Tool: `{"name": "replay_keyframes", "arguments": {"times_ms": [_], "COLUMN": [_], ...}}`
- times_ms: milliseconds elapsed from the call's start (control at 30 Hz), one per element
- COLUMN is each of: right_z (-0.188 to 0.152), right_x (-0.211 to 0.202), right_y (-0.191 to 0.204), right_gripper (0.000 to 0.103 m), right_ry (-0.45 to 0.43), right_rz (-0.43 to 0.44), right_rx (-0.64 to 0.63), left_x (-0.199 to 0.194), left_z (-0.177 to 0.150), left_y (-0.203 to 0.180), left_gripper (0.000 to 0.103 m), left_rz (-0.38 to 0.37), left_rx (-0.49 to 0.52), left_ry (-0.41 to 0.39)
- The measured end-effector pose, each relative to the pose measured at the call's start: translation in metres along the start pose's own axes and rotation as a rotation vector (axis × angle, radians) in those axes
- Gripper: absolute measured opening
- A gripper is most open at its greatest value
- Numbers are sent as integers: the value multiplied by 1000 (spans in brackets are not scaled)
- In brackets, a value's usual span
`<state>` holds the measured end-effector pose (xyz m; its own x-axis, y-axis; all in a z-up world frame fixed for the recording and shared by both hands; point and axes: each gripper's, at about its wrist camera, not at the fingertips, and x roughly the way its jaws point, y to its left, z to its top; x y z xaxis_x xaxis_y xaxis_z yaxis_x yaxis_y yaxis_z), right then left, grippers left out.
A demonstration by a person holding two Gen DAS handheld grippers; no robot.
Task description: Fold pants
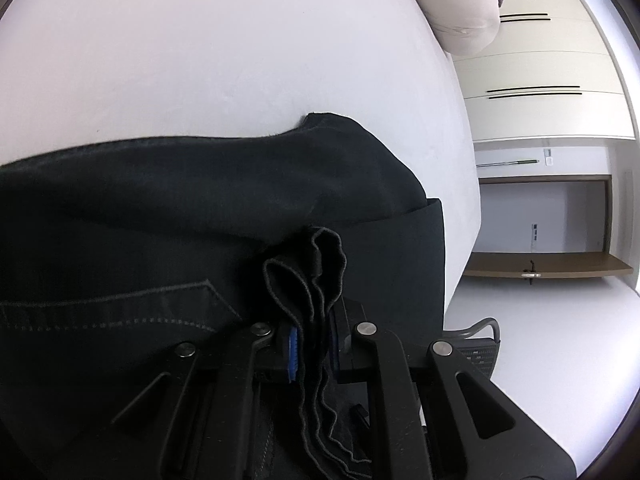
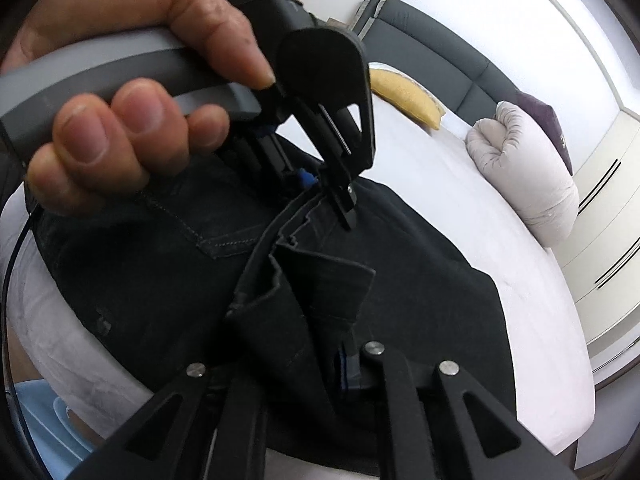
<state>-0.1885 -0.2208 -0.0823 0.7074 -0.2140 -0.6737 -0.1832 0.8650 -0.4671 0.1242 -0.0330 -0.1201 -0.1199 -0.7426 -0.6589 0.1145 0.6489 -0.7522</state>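
Black pants lie spread on a white bed, a stitched back pocket showing at the left. My left gripper is shut on a bunched, wavy edge of the pants, which is pinched between its blue pads. In the right wrist view a person's hand holds that left gripper over the pants, its tips clamped on the same edge. My right gripper sits lower along that edge and is shut on a thick fold of the cloth. The fold hides its left finger.
A rolled pale duvet, a yellow pillow and a grey headboard lie at the far end of the bed. Cream wardrobe doors and a wooden shelf stand beyond the bed's right edge. A grey chair back is near the floor.
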Motion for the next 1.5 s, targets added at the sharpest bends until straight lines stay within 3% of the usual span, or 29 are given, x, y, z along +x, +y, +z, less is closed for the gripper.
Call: {"name": "replay_keyframes", "arguments": {"times_ms": [133,267,400,567,667,700,833,967,1033,1100,1200,1233,1367,1467,1500], "right_z": [-5,-9,-20,-27,-35,-41,-54,-64,-61,-50,-45,-45,-32,-32,-35], "right_x": [1,-2,-1,-8,-18,-23,-44,-43,-38,-33,4,27,94,143,157], "right_y": [7,0,-11,-17,-40,-55,-116,-194,-218,-234,-252,-257,-239,-219,-219], "right_gripper": [22,38,38,40,61,64,64,50,50,50,50,50,48,47,39], "right_ry": [21,13,30,51,69,82,71,35,18,-29,-33,-21,55,227,262], "right_rz": [29,22,-15,24,121,188,355,567,675,776,877,951,1146,1136,1139], "right_rx": [38,47,46,66,179,250,469,708,740,722,806,871,938,975,997], "left_x": [8,9,24,19,9,6,-10,-31,-38,-32,-7,6,38,45,45], "left_z": [-1,-2,0,-5,-10,-11,-15,-20,-26,-38,-59,-66,-82,-83,-81], "left_y": [1,4,-19,-5,-1,-2,-13,-39,-54,-76,-101,-106,-92,-92,-91], "left_gripper": [10,10,10,10,11,13,16,16,16,16,16,16,16,16,16], "left_rz": [-8,7,58,12,5,17,110,244,301,297,264,266,331,346,344], "left_rx": [22,18,78,67,51,60,90,167,198,271,350,369,372,409,403], "left_ry": [-1,-8,-11,-9,-13,-15,-42,-131,-168,-168,-119,-100,-7,-23,-19]}}
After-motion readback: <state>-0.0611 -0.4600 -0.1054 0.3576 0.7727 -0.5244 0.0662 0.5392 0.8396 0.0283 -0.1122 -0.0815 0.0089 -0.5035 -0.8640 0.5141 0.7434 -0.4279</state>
